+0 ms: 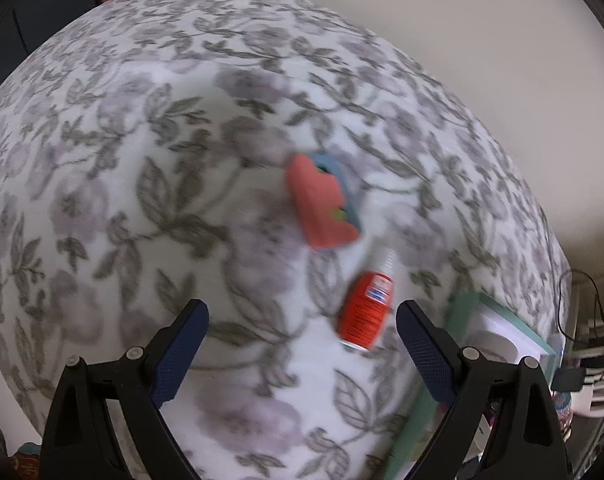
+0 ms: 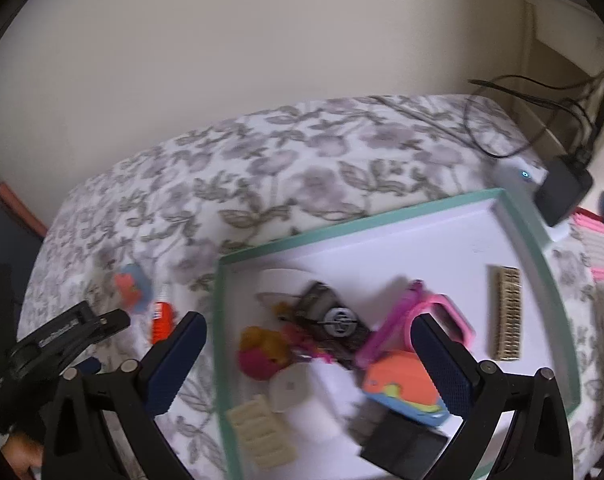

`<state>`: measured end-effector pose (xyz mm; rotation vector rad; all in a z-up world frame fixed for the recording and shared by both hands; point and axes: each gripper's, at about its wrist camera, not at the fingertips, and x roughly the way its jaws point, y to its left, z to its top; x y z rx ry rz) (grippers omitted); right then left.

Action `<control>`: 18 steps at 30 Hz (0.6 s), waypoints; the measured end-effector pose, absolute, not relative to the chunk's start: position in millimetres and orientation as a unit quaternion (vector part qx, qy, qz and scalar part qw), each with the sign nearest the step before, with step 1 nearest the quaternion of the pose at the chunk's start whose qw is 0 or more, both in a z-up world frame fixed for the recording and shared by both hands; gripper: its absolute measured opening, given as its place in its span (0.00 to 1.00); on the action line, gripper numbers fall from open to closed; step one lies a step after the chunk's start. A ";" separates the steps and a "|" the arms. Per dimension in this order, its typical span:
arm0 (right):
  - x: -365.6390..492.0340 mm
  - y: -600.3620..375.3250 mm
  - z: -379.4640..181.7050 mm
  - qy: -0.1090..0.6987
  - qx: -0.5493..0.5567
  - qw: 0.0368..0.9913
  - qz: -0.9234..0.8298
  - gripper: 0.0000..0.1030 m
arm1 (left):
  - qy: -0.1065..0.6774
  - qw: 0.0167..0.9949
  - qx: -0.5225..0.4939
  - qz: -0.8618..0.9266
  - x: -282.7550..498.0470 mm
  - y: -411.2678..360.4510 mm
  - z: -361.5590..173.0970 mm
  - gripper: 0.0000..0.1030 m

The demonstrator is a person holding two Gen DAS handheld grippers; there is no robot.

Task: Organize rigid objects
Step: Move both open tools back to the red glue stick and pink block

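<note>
Surface, left wrist view: floral bedspread under a pale wall.
Left gripper: jaws spread wide, nothing between the pads, hovering above the cloth.
Red bottle: lying on the cloth, just inside the right finger.
Coral-and-blue toy: farther up the cloth, apart from the bottle.
Tray: corner showing at right.
Surface, right wrist view: same bedspread, teal-rimmed tray resting on it.
Right gripper: released, empty, over the tray.
Tray contents: pink glasses, brush, orange-and-blue toy, white disc, black box.

Floral bedspread, plain cream wall
</note>
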<state>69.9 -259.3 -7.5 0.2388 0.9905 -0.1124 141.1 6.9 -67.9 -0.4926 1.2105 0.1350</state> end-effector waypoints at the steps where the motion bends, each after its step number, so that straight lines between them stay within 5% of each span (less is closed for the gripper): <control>1: 71.1 -255.7 -7.5 0.474 0.112 0.872 -0.049 1.00 | 0.563 0.790 -0.232 0.068 142.0 12.9 -68.7 0.92; 7: 82.7 -230.8 -4.8 0.466 0.126 0.876 -0.007 1.00 | 0.561 0.785 -0.249 0.082 151.1 41.1 -71.0 0.92; 11: 92.9 -204.8 -4.3 0.464 0.105 0.879 0.020 0.87 | 0.559 0.786 -0.254 0.076 157.9 48.1 -69.4 0.92; 18: 107.6 -167.7 -15.4 0.475 0.057 0.877 0.040 0.85 | 0.557 0.786 -0.259 0.068 170.9 54.8 -70.3 0.92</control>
